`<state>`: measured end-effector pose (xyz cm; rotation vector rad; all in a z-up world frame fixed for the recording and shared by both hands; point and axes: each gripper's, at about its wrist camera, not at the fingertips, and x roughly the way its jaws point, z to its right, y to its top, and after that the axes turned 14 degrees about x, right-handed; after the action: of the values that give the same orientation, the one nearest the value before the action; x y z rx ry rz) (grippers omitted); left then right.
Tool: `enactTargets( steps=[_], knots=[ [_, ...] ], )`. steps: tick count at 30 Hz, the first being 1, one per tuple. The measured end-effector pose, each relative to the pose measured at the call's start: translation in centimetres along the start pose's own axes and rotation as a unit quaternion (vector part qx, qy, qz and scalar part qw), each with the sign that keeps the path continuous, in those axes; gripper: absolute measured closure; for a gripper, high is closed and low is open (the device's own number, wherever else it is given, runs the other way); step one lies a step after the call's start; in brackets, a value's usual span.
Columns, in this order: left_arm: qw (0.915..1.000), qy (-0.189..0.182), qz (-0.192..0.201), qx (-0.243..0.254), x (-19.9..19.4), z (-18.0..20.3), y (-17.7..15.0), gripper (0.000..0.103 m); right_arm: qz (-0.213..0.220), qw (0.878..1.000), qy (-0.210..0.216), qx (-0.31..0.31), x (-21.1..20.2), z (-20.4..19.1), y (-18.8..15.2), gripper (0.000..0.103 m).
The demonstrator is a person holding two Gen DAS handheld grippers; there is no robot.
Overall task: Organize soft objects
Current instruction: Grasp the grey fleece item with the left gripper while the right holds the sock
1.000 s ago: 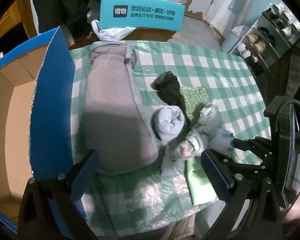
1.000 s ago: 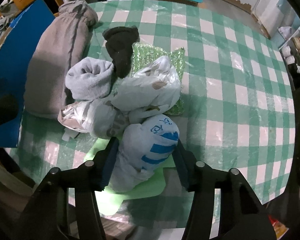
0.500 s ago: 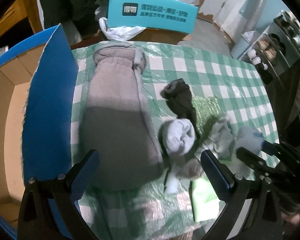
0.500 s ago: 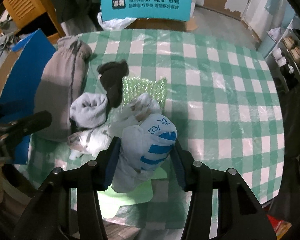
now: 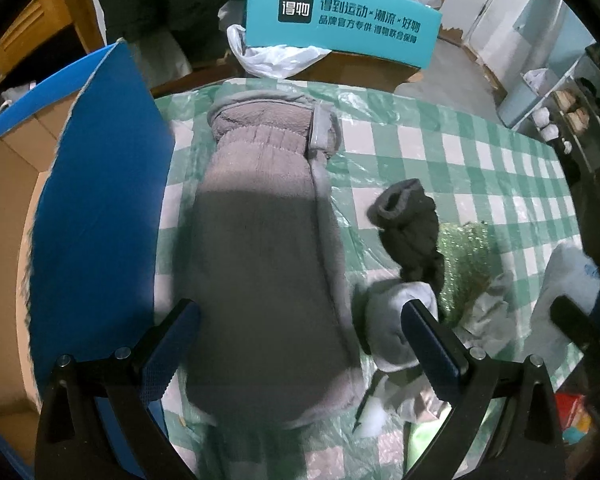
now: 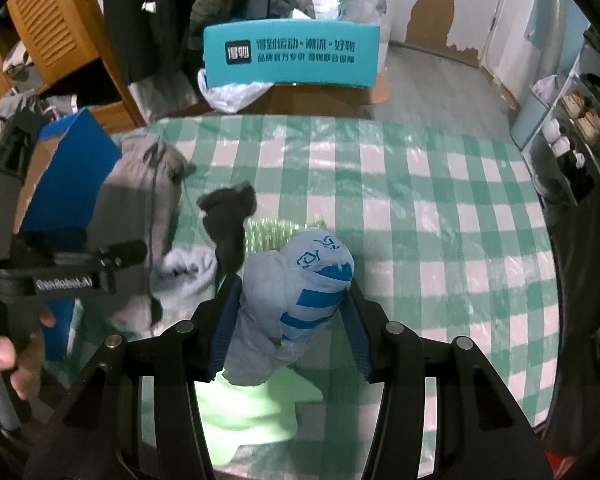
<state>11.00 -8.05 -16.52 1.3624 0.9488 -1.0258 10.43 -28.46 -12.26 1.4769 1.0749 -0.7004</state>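
My right gripper (image 6: 288, 320) is shut on a white bundle with blue stripes (image 6: 300, 284) and holds it lifted above the checked table (image 6: 440, 220). My left gripper (image 5: 300, 344) is open and empty, low over a large grey fleece pouch (image 5: 264, 248). Beside the pouch lie a pale grey rolled sock (image 5: 392, 320), a dark grey sock (image 5: 412, 232) and a glittery green cloth (image 5: 464, 252). The bundle shows at the right edge of the left wrist view (image 5: 568, 280). A light green cloth (image 6: 252, 412) lies under the right gripper.
An open cardboard box with blue flaps (image 5: 96, 216) stands at the table's left edge. A teal chair back (image 5: 340, 20) with a white plastic bag (image 5: 272, 56) is behind the table. Shoe shelves (image 6: 580, 120) stand at the far right.
My right gripper has lifted the striped bundle up off the pile. My left gripper has moved forward and left, over the grey pouch.
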Motion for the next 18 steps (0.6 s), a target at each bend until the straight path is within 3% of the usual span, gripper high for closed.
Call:
enactTargets(
  steps=[9,18],
  knots=[
    [0.9994,0.026,-0.022,0.009,2.2,-0.6,0.8,0.001,-0.003,1.0,0.007,0.001,1.3,-0.4,1.1,0.054],
    [0.9978,0.055,-0.022,0.031,2.4,-0.5,0.6,0.016,-0.008,1.0,0.008,-0.008,1.9,-0.9,1.1,0.054]
  ],
)
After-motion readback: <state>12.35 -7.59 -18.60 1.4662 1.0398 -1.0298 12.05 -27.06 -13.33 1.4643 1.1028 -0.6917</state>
